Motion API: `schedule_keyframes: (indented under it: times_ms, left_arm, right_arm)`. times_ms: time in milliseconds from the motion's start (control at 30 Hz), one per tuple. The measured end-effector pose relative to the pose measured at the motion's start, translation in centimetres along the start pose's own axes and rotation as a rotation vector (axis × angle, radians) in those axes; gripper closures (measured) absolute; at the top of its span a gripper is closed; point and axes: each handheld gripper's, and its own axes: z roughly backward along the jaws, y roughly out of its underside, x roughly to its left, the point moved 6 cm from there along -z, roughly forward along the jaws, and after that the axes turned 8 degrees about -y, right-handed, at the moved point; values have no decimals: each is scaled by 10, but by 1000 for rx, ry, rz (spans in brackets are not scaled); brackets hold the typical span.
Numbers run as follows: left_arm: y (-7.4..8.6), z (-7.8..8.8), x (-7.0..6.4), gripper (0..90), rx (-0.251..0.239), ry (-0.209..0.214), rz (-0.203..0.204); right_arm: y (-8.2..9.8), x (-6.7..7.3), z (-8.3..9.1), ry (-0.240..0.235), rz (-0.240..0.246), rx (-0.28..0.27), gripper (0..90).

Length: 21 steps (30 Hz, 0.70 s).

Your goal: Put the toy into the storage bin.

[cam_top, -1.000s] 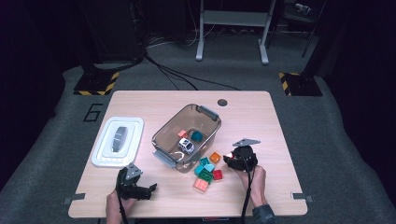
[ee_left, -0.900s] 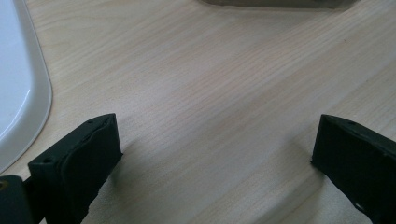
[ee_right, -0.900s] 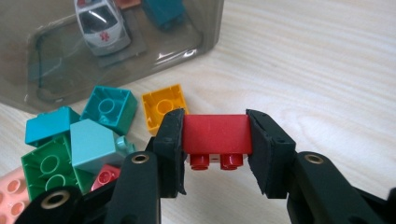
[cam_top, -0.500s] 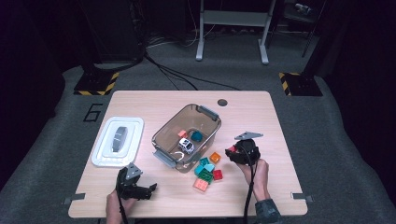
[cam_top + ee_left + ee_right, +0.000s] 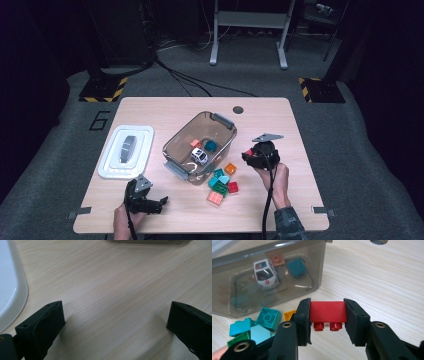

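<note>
My right gripper [image 5: 327, 308] is shut on a red brick [image 5: 326, 311], studs facing down, held above the table just right of the brown see-through bin [image 5: 317, 287]. In the high view the right gripper [image 5: 254, 156] hangs beside the bin [image 5: 176, 141]. Inside the bin lie a toy ambulance [image 5: 265, 273], an orange brick [image 5: 276, 259] and a teal brick [image 5: 296, 267]. Loose bricks [image 5: 222, 181] sit in front of the bin. Near the table's front edge, my left gripper [image 5: 150, 202] stands open over bare wood [image 5: 116, 315], with nothing between its jaws.
A white lid [image 5: 125, 151] lies on the left of the table, its rim close to the left gripper [image 5: 11, 292]. The tabletop has a round hole [image 5: 238, 109] at the back. Bare wood stretches to the right of the right gripper.
My right gripper has risen with the red brick, away from the loose pile. The left gripper has stayed where it was.
</note>
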Motion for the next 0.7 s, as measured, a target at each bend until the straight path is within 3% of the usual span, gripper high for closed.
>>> schedule_keyframes:
  times_ms: [700]
  left_arm:
    - [0, 0, 0, 9, 0, 0, 0]
  right_arm:
    - [-37, -5, 11, 7, 6, -39, 588]
